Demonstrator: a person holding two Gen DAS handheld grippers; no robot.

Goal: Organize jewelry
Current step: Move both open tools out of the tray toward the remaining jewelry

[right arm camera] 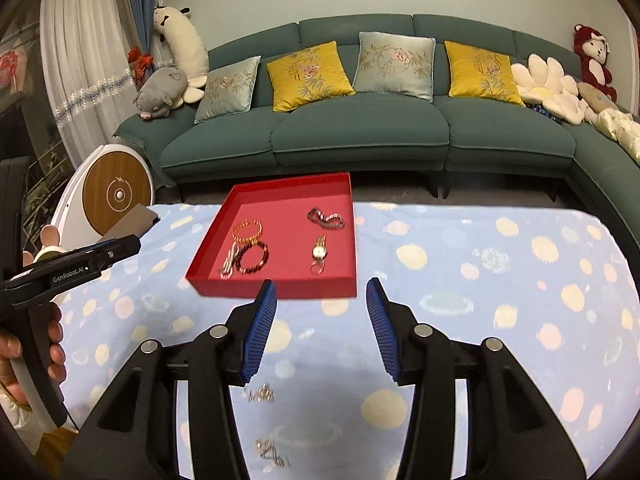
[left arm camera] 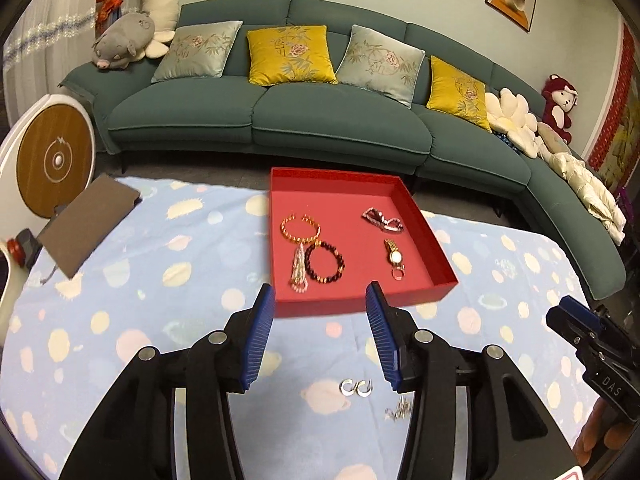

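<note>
Left gripper (left arm camera: 320, 294) wide, right gripper (right arm camera: 322, 290) wide — ribbed blue pads, square red tray (left arm camera: 360, 300), beaded bracelets, fleecy cloth (left arm camera: 160, 280)

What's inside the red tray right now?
The red tray holds a gold bracelet, a dark beaded bracelet, a pale tassel piece, a gold watch and a dark link band. Nothing looks covered.

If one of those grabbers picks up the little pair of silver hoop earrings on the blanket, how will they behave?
The pair of small silver hoop earrings look rigid and very light, so they probably won't droop. Being thin, shiny and flat on the soft blue spotted blanket, they may slip from the open left gripper.
</note>
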